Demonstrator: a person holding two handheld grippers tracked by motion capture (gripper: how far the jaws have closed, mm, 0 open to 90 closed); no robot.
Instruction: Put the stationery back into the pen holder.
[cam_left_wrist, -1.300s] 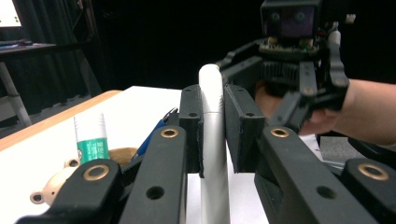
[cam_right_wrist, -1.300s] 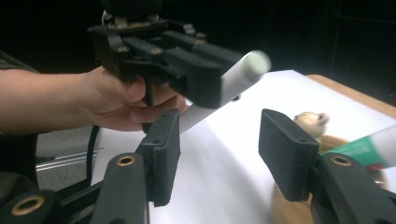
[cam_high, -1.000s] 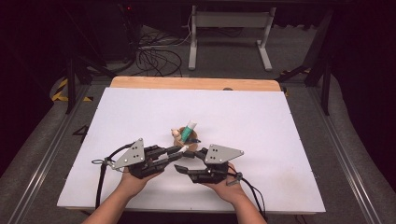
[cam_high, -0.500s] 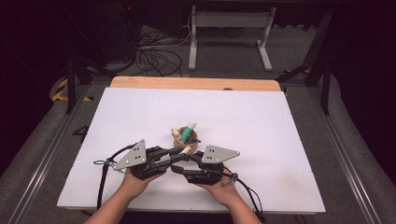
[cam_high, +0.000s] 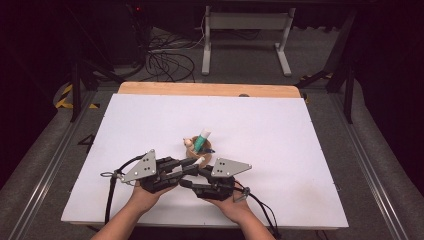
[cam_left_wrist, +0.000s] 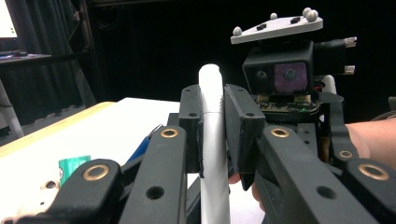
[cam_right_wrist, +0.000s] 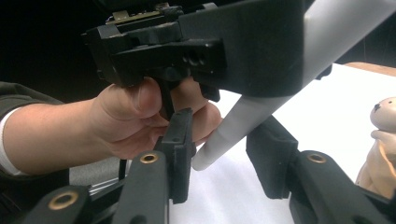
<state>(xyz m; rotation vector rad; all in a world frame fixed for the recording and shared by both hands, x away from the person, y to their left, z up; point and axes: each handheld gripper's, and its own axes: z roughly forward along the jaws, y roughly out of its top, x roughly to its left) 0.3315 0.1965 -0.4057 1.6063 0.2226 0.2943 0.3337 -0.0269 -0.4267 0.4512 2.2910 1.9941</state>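
Dark floor, cables and a metal stand lie beyond the white table (cam_high: 300, 150), where both tools meet near the front edge. From above, the left gripper (cam_high: 192, 162) and right gripper (cam_high: 196, 172) cross just short of a small wooden holder (cam_high: 192, 146) with a green-and-white tube (cam_high: 202, 140), but what sits between them is hard to tell. The left gripper view settles it: its jaws are clamped on a white stick (cam_left_wrist: 212, 140) that stands upright between the pads. The right gripper view shows the stick's lower end slanting down between its own jaws, which have just been closing, with gaps left on both sides.
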